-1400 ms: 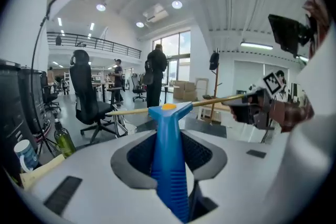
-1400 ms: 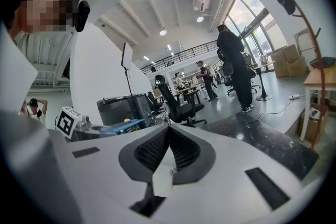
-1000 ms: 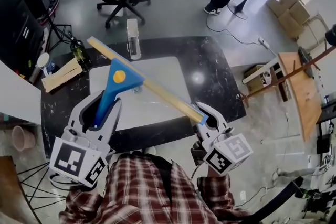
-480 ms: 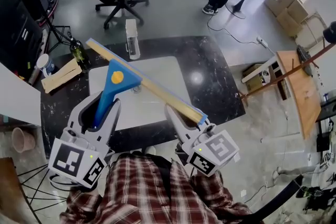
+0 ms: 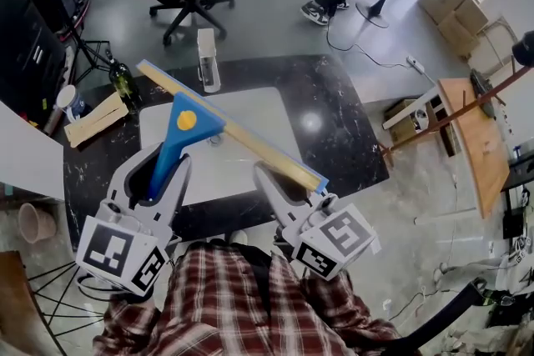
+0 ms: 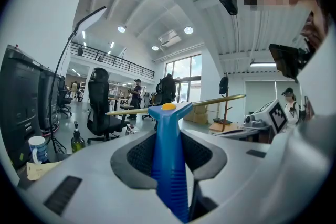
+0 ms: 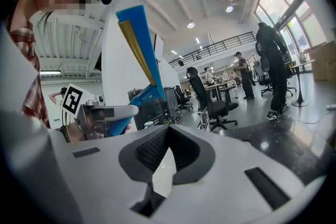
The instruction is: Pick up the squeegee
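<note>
Squeegee (image 5: 188, 125) with a blue handle and a long yellow blade is up in the air over the black counter (image 5: 334, 121). The left claw (image 5: 165, 162) is clamped on the blue handle and holds it up. The right claw (image 5: 271, 179) has its two jaws together, with nothing in them. It is close by the near end of the long blade. A white board (image 5: 250, 108) and a green bottle (image 5: 124, 84) are on the counter below
</note>
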A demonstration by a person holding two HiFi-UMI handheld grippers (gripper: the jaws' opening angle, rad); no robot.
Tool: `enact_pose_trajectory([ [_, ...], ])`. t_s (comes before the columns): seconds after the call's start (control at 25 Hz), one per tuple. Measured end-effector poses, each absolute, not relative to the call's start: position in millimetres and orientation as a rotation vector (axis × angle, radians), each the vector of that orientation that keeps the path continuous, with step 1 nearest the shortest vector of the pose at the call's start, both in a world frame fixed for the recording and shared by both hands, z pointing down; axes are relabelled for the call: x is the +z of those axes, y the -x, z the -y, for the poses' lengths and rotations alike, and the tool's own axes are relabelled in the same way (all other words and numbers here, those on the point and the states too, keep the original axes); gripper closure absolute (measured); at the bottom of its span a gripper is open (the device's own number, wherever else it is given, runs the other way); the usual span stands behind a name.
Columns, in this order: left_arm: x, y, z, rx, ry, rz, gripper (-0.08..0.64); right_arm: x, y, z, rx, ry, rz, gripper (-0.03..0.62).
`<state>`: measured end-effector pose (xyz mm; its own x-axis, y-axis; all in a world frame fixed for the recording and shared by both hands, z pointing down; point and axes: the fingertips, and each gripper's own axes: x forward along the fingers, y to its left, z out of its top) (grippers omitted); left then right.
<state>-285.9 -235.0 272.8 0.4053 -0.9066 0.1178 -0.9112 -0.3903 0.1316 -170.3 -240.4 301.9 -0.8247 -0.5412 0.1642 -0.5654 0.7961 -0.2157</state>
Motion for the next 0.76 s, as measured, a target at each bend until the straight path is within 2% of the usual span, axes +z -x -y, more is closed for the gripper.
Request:
enact_pose_trajectory([
  [0.76,280.1,294.2,244.5,0.134,-2.45,1.689,0.416,295.8,173.2,244.2,0.388,-0.874,2.902,0.581],
])
